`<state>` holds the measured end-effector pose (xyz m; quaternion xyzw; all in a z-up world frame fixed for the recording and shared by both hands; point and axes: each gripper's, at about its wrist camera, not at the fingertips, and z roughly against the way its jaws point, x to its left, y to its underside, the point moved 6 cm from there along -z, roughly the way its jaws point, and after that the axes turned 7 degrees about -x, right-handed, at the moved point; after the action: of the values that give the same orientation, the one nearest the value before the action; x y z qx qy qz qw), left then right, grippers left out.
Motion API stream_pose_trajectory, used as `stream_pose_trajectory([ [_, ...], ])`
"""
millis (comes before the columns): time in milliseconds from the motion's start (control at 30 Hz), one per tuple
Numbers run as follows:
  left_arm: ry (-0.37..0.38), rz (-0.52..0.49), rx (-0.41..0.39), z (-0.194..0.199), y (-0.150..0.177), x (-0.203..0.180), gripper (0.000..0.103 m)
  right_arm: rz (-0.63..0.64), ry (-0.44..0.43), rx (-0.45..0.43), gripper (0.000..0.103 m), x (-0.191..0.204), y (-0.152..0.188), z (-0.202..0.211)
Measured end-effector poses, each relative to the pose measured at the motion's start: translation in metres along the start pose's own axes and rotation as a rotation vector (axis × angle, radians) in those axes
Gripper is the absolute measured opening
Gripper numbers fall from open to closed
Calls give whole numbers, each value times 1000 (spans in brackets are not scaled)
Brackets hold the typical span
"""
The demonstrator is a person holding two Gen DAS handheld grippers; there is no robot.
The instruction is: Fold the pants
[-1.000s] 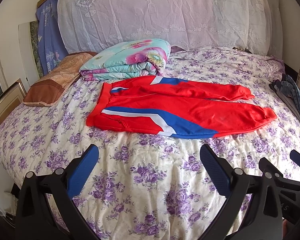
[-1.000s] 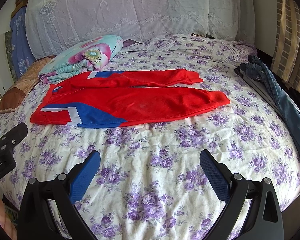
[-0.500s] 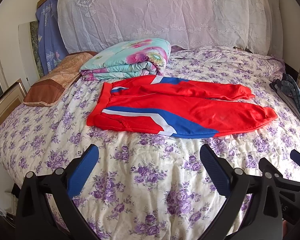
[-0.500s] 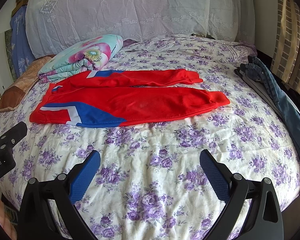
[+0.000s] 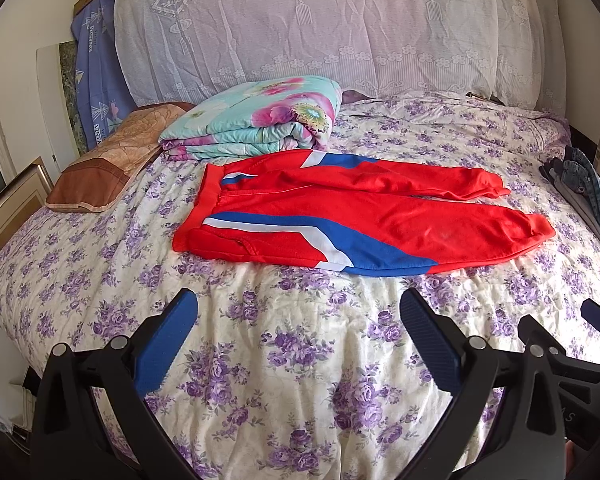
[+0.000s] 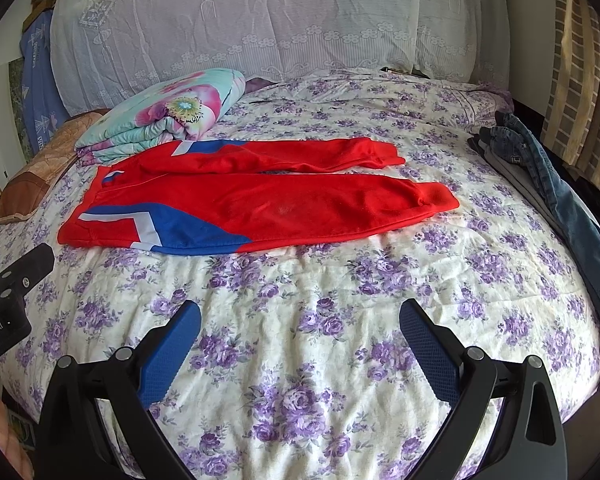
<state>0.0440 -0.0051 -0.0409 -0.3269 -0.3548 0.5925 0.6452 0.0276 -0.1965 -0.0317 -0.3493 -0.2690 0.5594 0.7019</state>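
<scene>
Red pants [image 5: 380, 216] with blue and white stripes lie spread flat on the floral bedspread [image 5: 300, 340], waistband to the left, both legs running right. They also show in the right wrist view [image 6: 280, 204]. My left gripper [image 5: 300, 312] is open and empty, hovering over the bed in front of the pants. My right gripper [image 6: 300, 316] is open and empty too, at the same distance, to the right of the left one. Neither touches the pants.
A folded floral quilt [image 5: 256, 120] lies behind the waistband. A brown pillow [image 5: 112, 164] sits at the back left. Folded jeans [image 6: 548, 176] lie along the bed's right edge. A lace-covered headboard [image 5: 320, 28] stands behind.
Almost nothing has changed. Both grippers stay open and hover in about the same place, and the pants have not moved.
</scene>
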Motion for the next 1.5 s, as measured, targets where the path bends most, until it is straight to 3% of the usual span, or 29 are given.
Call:
stream_pose_trajectory([
  [533, 7, 1, 27, -9, 4, -1, 99, 6, -1, 9, 100, 1, 2, -4],
  [667, 43, 28, 67, -24, 5, 3, 99, 11, 1, 22, 100, 0, 4, -9],
  [833, 17, 175, 224, -102, 2, 48, 99, -7, 23, 63, 100, -13, 13, -20],
  [933, 1, 318, 304, -153, 0, 86, 99, -29, 26, 79, 100, -20, 17, -21],
  [1100, 55, 597, 434, -211, 16, 122, 98, -36, 56, 84, 100, -33, 19, -20],
  [1200, 85, 710, 486, -233, 25, 127, 98, -49, 75, 100, 100, -44, 22, -22],
  [1233, 69, 725, 480, -238, 23, 129, 95, -56, 82, 108, 100, -48, 24, -23],
  [1300, 41, 692, 454, -244, 13, 132, 33, -70, 94, 124, 100, -57, 27, -26],
  [1333, 81, 680, 474, -249, 11, 130, 7, -76, 104, 131, 100, -63, 28, -27],
  [1500, 168, 738, 442, -241, 12, 137, 6, -127, 127, 171, 100, -98, 27, -38],
])
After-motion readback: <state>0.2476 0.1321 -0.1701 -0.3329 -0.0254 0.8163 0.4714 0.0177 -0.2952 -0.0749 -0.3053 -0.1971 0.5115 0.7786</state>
